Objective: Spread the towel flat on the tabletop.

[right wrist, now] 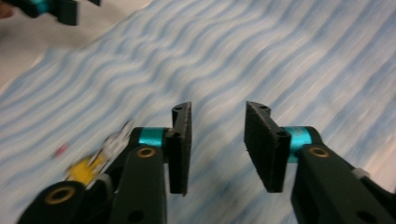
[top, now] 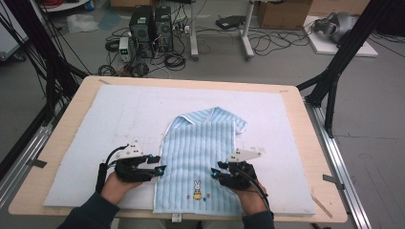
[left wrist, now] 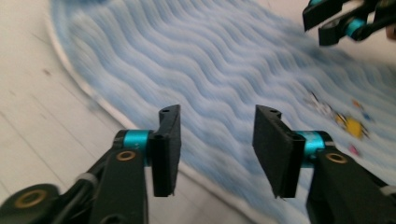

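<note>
White mat (top: 95, 124), grippers flanking blue garment (top: 200, 148)

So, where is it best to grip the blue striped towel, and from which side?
Probably the blue striped towel at its two long side edges, near the bunny print. It lies flat, so each open gripper, left gripper and right gripper, comes in low from its own side.

Layout on the desk

A pale foam mat (top: 95, 124) covers the light wooden desk (top: 305, 143); the blue striped fabric garment (top: 200, 148) lies on its middle, reaching the near edge. The left gripper (top: 160, 164) sits at the garment's left edge, the right gripper (top: 216, 171) over its right part, rabbit print (top: 197, 190) between them, nearer the person.
</note>
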`<action>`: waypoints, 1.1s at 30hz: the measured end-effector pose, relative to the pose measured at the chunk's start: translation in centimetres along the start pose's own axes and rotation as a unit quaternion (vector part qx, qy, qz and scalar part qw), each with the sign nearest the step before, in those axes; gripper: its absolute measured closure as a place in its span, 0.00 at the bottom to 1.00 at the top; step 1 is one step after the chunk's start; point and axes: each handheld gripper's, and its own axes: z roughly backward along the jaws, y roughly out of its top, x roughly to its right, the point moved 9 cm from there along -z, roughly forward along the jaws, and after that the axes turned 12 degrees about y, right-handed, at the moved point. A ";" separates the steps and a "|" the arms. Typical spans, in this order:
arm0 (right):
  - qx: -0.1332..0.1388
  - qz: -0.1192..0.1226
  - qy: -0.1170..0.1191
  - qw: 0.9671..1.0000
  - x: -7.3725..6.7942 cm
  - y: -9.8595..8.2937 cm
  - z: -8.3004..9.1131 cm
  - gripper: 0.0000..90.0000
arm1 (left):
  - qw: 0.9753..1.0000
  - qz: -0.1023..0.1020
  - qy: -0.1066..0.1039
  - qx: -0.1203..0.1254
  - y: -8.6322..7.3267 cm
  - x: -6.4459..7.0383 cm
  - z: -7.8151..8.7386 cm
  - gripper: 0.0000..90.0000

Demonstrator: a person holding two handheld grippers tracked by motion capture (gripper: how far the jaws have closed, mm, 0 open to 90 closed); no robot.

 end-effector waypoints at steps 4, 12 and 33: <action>0.007 -0.008 -0.028 1.000 1.9 1.7 -2.3 0.62 | 1.000 0.009 0.020 0.005 1.0 -1.4 -1.4 0.54; -0.041 -0.006 -0.037 0.998 2.8 0.8 -4.2 0.88 | 0.999 0.009 0.035 -0.006 1.0 -2.2 -3.1 0.56; 0.020 -0.022 0.038 0.999 0.1 0.5 0.0 0.69 | 0.997 -0.027 0.056 -0.049 0.9 -1.5 -6.2 0.67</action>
